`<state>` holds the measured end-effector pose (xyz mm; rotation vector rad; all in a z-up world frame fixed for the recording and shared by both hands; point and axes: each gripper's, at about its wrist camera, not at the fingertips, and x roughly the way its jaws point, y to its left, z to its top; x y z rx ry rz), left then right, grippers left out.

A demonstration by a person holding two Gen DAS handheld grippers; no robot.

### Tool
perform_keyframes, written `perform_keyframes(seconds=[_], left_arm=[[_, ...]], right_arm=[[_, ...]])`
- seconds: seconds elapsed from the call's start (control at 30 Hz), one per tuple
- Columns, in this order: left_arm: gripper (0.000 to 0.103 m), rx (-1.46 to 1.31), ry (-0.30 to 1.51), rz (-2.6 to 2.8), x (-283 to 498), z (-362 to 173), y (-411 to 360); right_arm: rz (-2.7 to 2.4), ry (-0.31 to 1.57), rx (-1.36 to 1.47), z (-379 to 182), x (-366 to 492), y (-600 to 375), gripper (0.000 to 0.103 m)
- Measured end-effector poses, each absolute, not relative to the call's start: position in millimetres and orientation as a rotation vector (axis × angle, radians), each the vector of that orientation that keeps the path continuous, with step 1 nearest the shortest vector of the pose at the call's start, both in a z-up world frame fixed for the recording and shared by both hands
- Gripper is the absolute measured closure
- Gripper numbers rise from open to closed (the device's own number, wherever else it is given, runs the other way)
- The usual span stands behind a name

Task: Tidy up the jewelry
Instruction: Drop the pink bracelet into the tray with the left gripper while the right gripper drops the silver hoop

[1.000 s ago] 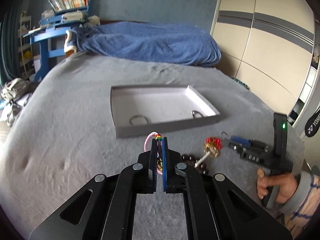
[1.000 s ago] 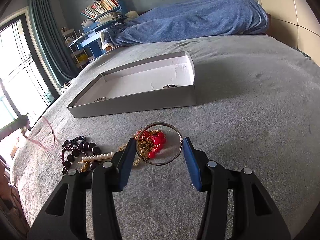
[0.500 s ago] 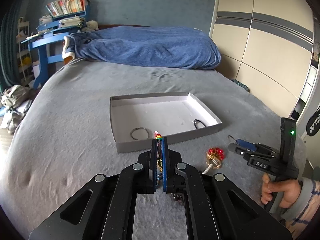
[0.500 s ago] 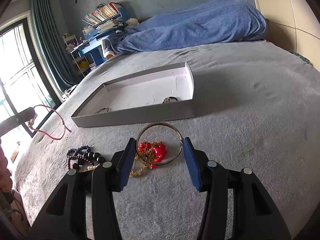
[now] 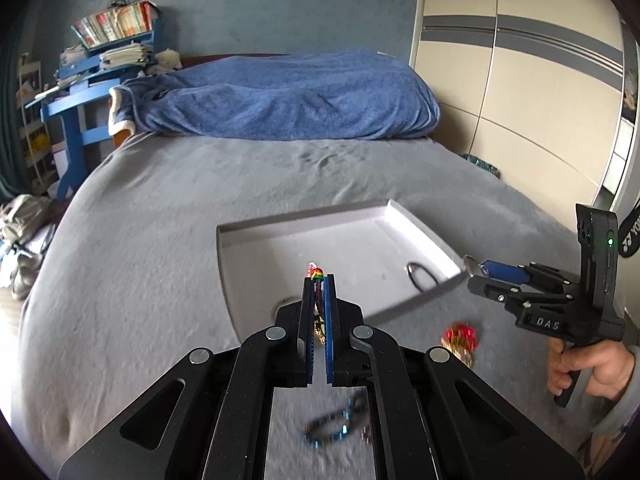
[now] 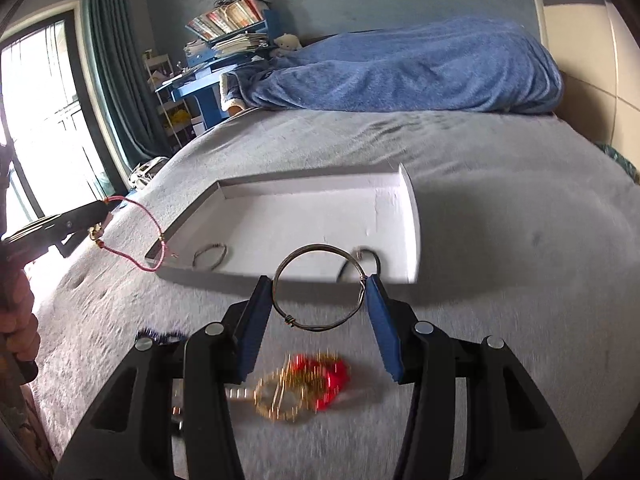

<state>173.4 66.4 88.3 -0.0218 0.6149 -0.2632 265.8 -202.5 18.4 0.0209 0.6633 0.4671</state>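
A shallow white tray [image 5: 416,224] [image 6: 408,200] lies on the grey bed. Two rings lie in it: one at the near left [image 6: 210,256], one at the near right [image 5: 420,276] [image 6: 368,258]. My left gripper [image 5: 319,280] is shut on a red cord bracelet [image 5: 316,272] [image 6: 138,236], raised over the tray's near left part. My right gripper [image 6: 320,292] [image 5: 470,270] is shut on a silver wire bangle [image 6: 318,288], held raised before the tray's near wall. A red-and-gold piece [image 6: 308,380] [image 5: 460,340] lies on the bed under it.
Dark beads [image 6: 160,336] and a blue-green bracelet [image 5: 332,428] lie on the bed near me. A blue blanket [image 5: 280,96] is heaped at the far end. A blue desk with books [image 5: 100,60] stands at left, wardrobe doors [image 5: 520,80] at right.
Both grippers have risen and moved forward toward the tray with their pieces held. The left one now hangs over the tray; the loose jewelry has dropped lower in both views.
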Motion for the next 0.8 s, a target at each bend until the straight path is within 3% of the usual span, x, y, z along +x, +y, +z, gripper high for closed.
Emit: perform_keyframes(seconds=[0.53,0.8], left_arm=[[0.098,-0.033,0.654,-0.265,275,60,54],[0.098,-0.026,0.774,-0.236,303,22,54]], right_arm=[[0.509,0.756,-0.062,-6,342,-146,0.055],[0.496,0.829,-0.108,-28,363,-128,0.055]])
